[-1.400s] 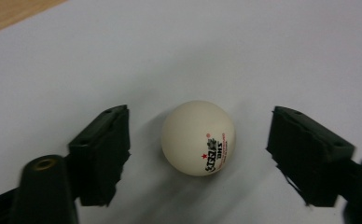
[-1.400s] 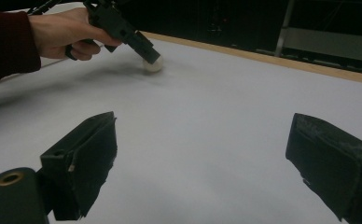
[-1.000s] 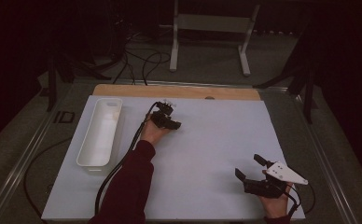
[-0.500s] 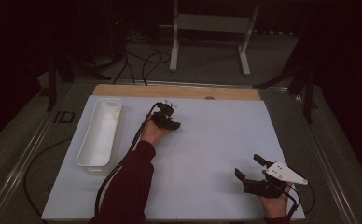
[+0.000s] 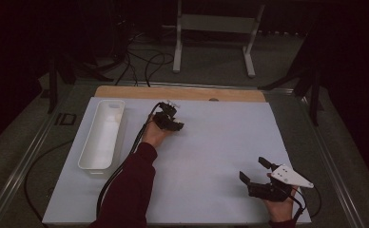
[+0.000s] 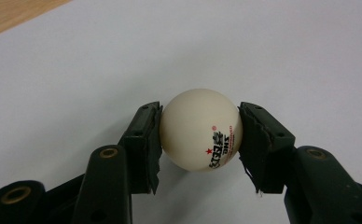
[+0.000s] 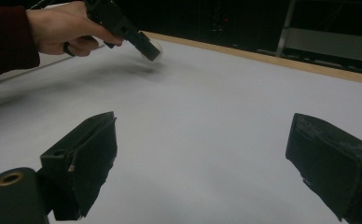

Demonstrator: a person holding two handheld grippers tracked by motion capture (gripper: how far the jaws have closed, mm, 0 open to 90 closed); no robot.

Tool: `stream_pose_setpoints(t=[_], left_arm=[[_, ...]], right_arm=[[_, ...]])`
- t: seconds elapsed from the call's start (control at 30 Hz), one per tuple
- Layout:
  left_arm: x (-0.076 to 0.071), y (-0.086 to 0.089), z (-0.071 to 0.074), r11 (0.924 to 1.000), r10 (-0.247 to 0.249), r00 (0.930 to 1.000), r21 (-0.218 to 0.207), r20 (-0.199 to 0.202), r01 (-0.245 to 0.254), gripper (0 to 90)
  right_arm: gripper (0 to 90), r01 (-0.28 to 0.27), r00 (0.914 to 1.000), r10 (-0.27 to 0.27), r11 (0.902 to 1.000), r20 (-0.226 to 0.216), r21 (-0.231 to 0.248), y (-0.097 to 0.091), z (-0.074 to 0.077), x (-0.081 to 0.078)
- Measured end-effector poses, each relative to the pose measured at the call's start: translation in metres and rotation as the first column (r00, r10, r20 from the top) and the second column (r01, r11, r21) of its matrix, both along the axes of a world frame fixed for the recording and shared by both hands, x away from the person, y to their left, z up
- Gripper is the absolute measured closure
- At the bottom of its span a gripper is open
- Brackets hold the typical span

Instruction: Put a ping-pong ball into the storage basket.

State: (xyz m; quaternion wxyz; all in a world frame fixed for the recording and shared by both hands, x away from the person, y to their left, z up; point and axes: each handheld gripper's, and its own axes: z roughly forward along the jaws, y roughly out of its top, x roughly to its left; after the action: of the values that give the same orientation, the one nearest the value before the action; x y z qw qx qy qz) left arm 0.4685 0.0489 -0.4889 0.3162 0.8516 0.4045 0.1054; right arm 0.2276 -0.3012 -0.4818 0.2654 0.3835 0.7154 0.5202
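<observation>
right gripper: nearest the person, low at the sheet's near right corner, jaws spread wide with nothing between them; idle.

white sheet: covers the table top; wooden edge beyond it.

left gripper: mid-sheet toward the far side, jaws just drawn in, now clenched on the table tennis ball, one pad pressing each side. ball sits on or just above the sheet; which one cannot be told. seen also from the right gripper view, held in the left hand.

white bin: long, open, left of the left gripper, near but apart.

status: grasp looks complete; judged next step is a lift, likely toward the bin.
</observation>
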Motion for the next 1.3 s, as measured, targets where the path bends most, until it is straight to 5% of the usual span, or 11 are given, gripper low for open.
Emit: stream_pose_setpoints(t=[1.3], left_arm=[[-0.031, 0.008, 0.054, 0.9975, -0.067, 0.9969, -0.018, 0.042, 0.068, 51.7]], right_arm=[[8.5, -0.01, 0.9999, 0.01, 0.9999, 0.004, -0.007, 0.005, 0.001, -0.001]])
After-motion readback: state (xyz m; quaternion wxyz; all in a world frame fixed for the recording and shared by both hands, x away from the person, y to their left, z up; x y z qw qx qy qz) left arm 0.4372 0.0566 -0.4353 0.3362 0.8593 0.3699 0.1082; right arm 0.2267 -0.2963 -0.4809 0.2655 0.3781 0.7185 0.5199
